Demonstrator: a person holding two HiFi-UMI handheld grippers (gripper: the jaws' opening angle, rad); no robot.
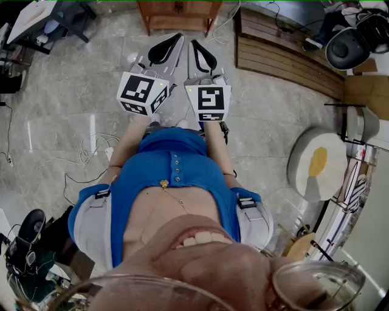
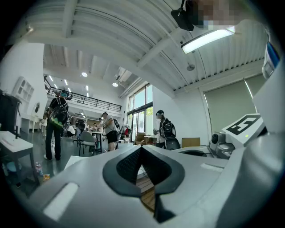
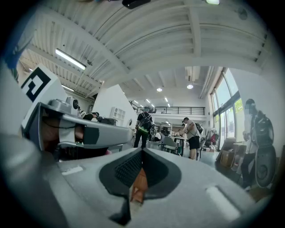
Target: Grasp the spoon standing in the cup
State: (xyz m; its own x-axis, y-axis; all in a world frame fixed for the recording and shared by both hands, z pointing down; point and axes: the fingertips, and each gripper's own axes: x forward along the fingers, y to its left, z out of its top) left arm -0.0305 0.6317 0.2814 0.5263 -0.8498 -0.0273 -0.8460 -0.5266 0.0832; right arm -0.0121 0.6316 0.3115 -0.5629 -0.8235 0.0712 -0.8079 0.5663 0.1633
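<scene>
No cup and no spoon appear in any view. In the head view both grippers are held out in front of the person's blue shirt [image 1: 173, 176], above a grey tiled floor. The left gripper [image 1: 174, 41] has its black jaws pressed together with nothing between them. Close beside it, the right gripper [image 1: 197, 47] is shut and empty too. The left gripper view looks level across a large hall, and the left gripper [image 2: 141, 148] shows its pads meeting at the tip. In the right gripper view the right gripper [image 3: 142, 152] is likewise closed, with the other gripper's body at the left.
A wooden frame [image 1: 179, 15] stands on the floor ahead, and a wooden platform [image 1: 285, 54] lies to its right. A round white cushion with a yellow centre [image 1: 316, 164] sits at the right. Cables [image 1: 91, 158] trail at the left. Several people [image 2: 57, 120] stand in the hall.
</scene>
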